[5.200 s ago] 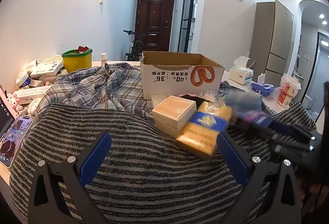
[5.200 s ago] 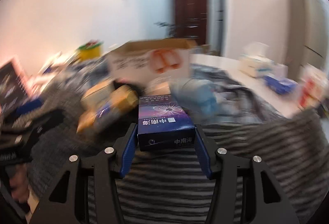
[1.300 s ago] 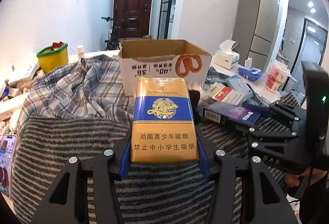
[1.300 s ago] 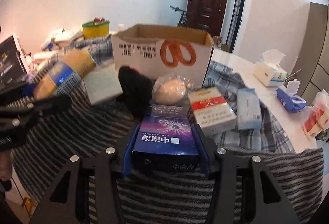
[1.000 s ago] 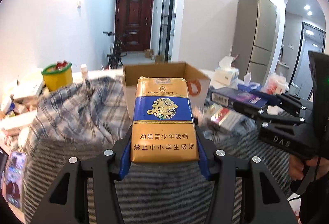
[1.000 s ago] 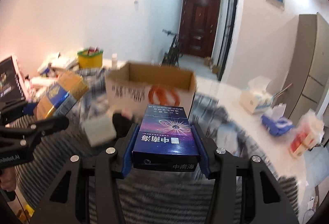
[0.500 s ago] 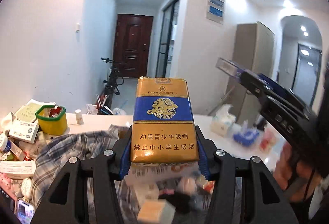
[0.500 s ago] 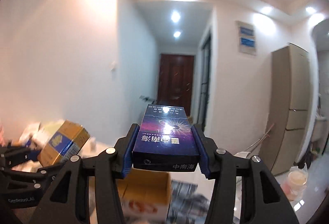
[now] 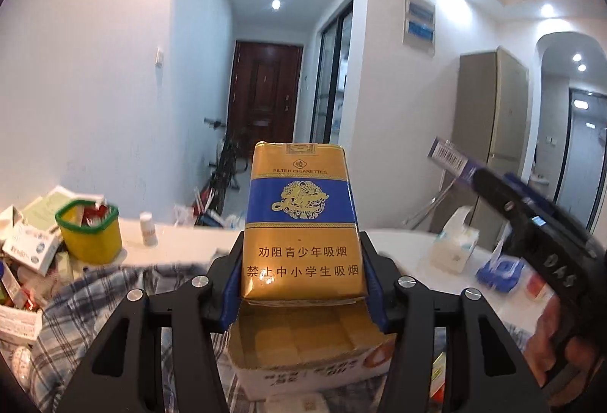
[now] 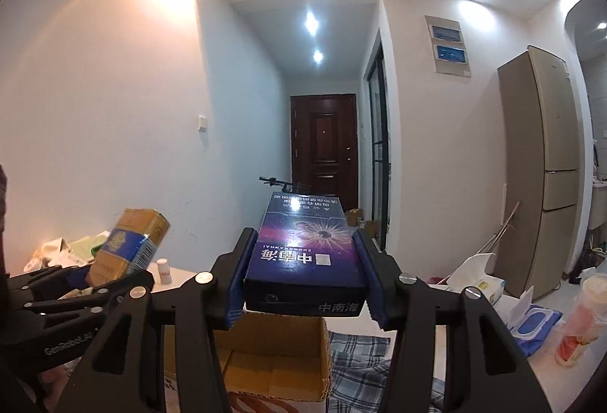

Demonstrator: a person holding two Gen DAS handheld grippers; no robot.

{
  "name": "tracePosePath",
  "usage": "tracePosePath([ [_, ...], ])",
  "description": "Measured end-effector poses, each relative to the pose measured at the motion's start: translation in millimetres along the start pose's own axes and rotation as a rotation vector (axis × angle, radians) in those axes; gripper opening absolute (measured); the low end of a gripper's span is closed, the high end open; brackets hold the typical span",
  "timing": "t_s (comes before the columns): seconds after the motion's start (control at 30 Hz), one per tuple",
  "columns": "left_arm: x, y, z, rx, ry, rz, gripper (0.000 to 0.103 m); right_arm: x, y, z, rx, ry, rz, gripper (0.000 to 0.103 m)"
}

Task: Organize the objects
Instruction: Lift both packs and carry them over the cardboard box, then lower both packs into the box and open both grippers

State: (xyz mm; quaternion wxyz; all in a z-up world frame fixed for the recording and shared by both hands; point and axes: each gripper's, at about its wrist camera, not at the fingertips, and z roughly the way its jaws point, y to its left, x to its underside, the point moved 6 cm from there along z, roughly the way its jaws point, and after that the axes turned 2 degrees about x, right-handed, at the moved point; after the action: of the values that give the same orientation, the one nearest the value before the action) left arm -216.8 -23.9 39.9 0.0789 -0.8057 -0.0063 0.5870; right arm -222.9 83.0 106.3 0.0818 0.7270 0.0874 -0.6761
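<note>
My left gripper [image 9: 303, 284] is shut on a gold and blue cigarette pack [image 9: 303, 223], held up above the open cardboard box [image 9: 303, 348]. My right gripper [image 10: 305, 284] is shut on a dark blue and purple cigarette box [image 10: 307, 246], also raised over the cardboard box [image 10: 273, 363], whose inside looks empty. The right gripper with its blue box [image 9: 451, 157] shows at the right of the left wrist view. The left gripper's gold pack [image 10: 129, 246] shows at the left of the right wrist view.
A plaid cloth [image 9: 95, 303] lies under the box. A yellow tub with green rim [image 9: 89, 233], medicine boxes [image 9: 28, 246] and a small white bottle [image 9: 148, 229] stand at the left. A tissue box [image 9: 453, 246], blue wipes pack [image 10: 535, 324] and fridge [image 10: 546, 162] are at the right.
Both grippers have lifted their packs from the striped cloth up and forward to above the cardboard box. In the last half second both views tilted down a little onto the box opening.
</note>
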Motion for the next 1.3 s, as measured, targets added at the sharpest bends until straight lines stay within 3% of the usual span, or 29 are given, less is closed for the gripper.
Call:
tracePosePath([
  [0.6,46,7,46,0.051,0.196,-0.066,0.056,42,1,26,-0.051,0.163,-0.024,0.050],
  [0.83,60,10,55,0.014,0.262,-0.077,0.056,52,0,29,-0.051,0.201,-0.025,0.050],
  [0.9,60,12,55,0.002,0.263,-0.074,0.062,51,-2,29,-0.051,0.199,-0.021,0.050],
  [1.0,60,15,54,-0.023,0.256,-0.078,0.089,52,0,31,-0.047,0.204,-0.016,0.050],
  [1.3,47,27,39,-0.047,0.190,-0.121,0.089,58,-4,37,-0.046,0.232,0.004,0.050],
])
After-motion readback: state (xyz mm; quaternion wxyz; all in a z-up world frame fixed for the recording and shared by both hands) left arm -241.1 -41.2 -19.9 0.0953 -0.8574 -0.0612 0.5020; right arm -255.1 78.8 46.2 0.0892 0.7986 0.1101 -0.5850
